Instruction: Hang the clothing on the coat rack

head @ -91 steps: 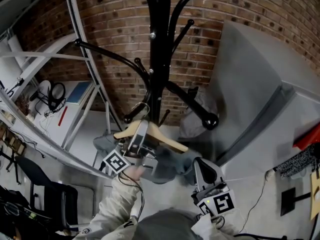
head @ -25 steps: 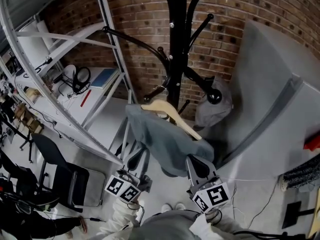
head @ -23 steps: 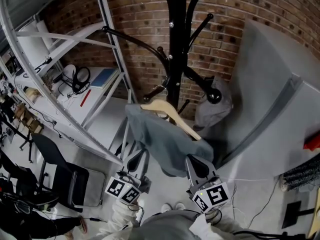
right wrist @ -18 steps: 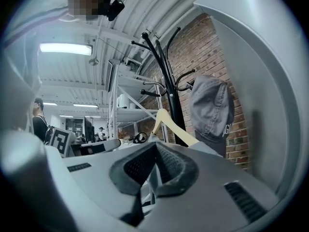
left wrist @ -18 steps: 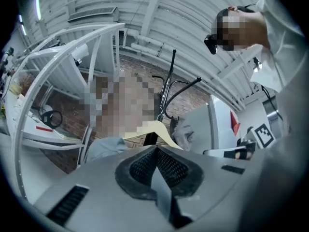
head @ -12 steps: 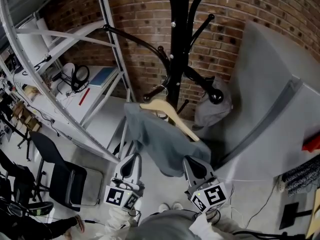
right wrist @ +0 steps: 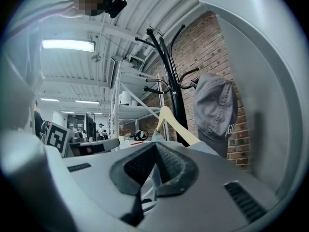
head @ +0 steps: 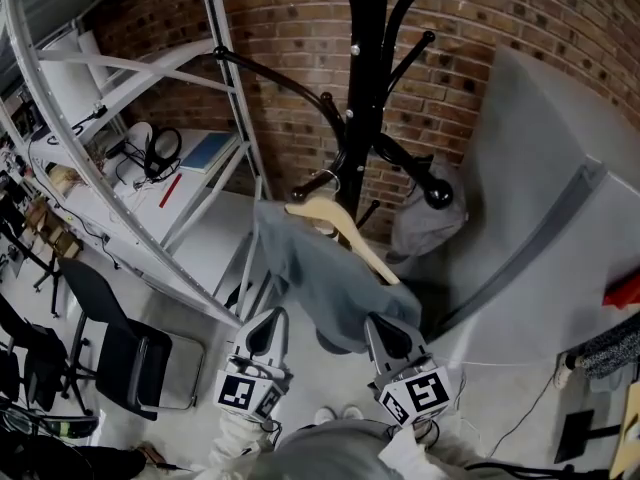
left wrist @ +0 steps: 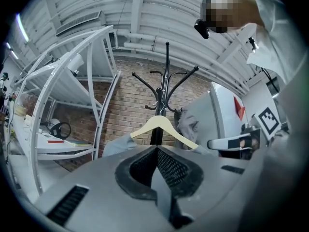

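- While the wooden hanger (head: 340,230) hung by its hook from a low arm of the black coat rack (head: 366,88), both tools were held below it, clear of the clothing.
- The grey garment (head: 325,288) was draped over the hanger and fell down and forward from it, its lower edge near the two tools in the head view.
- The left tool (head: 266,330) was clenched, its dark pads pressed together with nothing between them; in its own view the hanger and the rack stood beyond the tips.
- The right tool (head: 385,328) was likewise clenched on nothing, pads meeting at the tip, just below the garment's hem in the head view.
- The two tools sat side by side, apart from each other, both pointing up towards the rack.
- A grey cap (head: 425,223) hung on another low arm of the rack, to the right of the hanger and apart from the garment.
- A red brick wall (head: 290,28) stood behind the rack, and a large grey panel (head: 530,168) leaned at the right.
- White metal shelving (head: 225,78) rose at the left, with headphones (head: 160,148) lying on a white table (head: 120,183) behind it and a dark chair (head: 115,353) on the floor nearer the person.
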